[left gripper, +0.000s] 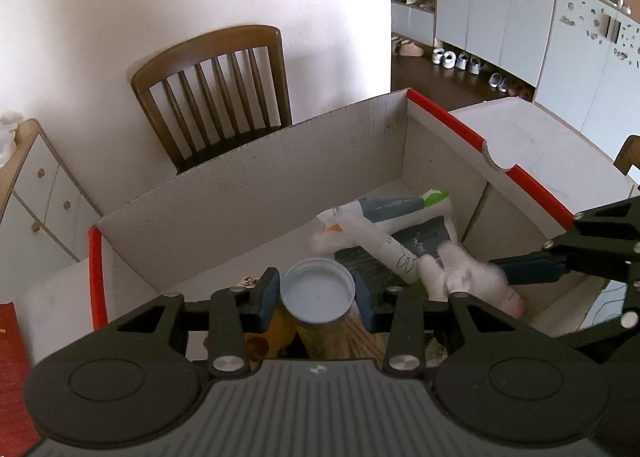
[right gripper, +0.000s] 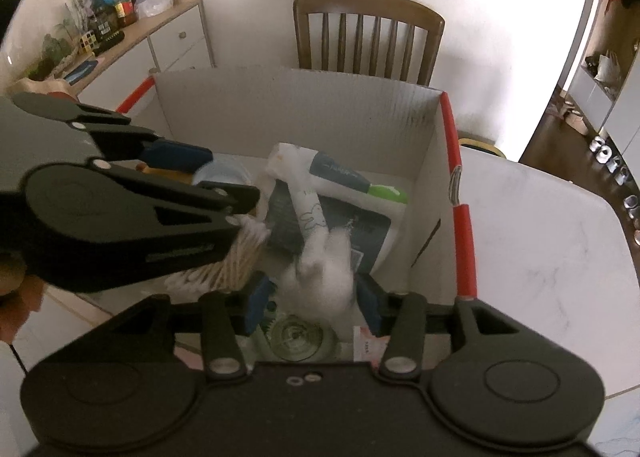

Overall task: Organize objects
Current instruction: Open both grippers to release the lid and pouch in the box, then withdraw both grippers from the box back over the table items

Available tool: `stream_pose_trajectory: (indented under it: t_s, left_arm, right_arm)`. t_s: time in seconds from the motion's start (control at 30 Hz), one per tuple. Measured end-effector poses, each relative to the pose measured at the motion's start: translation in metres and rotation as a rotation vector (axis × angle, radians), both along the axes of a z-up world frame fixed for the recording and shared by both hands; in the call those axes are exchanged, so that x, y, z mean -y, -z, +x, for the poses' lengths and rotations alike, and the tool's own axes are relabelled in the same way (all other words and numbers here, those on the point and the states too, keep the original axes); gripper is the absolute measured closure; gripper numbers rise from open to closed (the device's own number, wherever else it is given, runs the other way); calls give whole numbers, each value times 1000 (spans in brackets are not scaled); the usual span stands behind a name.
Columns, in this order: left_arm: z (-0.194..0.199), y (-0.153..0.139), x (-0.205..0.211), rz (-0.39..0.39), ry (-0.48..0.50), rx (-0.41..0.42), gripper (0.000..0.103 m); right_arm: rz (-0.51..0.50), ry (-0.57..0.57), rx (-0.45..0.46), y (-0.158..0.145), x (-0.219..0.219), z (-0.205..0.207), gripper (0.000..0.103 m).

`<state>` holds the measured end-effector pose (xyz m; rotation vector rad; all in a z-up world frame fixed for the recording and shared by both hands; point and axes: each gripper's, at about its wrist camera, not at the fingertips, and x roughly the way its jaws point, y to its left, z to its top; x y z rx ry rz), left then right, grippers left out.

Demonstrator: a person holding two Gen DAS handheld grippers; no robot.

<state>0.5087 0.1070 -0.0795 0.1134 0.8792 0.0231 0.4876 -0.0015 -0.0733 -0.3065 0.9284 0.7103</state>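
A white cardboard box (left gripper: 256,193) with red edges stands on the table and holds several items: a paper pack with a green end (left gripper: 400,207), a white tube (left gripper: 384,245) and a dark pack (right gripper: 344,225). My left gripper (left gripper: 318,293) is shut on a round container with a pale blue lid (left gripper: 318,291) holding cotton swabs (right gripper: 240,257), over the box's near side. My right gripper (right gripper: 316,293) is shut on a fluffy white toy (right gripper: 324,273), also seen in the left view (left gripper: 460,273), over the box's near right part.
A wooden chair (left gripper: 216,97) stands behind the box. A white marble table (right gripper: 540,241) extends to the right. A sideboard (right gripper: 168,37) with bottles and clutter stands at the left wall. White cabinets (left gripper: 500,17) and shoes are far right.
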Motion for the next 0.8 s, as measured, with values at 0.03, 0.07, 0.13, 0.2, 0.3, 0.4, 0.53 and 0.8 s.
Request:
stream_pose_trajectory:
  t_s: [0.03,0.07,0.13,0.2,0.3,0.4,0.53,0.8]
  left_arm:
    - [1,0,0,-6,0,-3,56]
    - [1,0,1,-9,3,-3,45]
    - [1,-1,3,-7,-3,-1,33]
    - [-1,-1,4,-12,-11,4,33]
    - [-5,-3,4,-10,-18,9,32]
    - [-10,-7,6,-9,-19,20,30]
    - [-19,-13,9,-12,-17,36,30]
    - [-44,-34,15,-21,-25,79,30]
  right_arm:
    - [0,-10,4,-1,0,-2,40]
    - [-2,-10,20,-2,1,-4,40]
    - [-2,-11,27,-5,4,-5,39]
    - [4,-5,27,-7,7,-4,39]
    - [7,-2,31,-11,11,-4,39]
    - [9,1,33,-13,17,-6,39]
    - [19,4,41,-20,24,-10,39]
    - [46,-20,65,-39,37,-24,37]
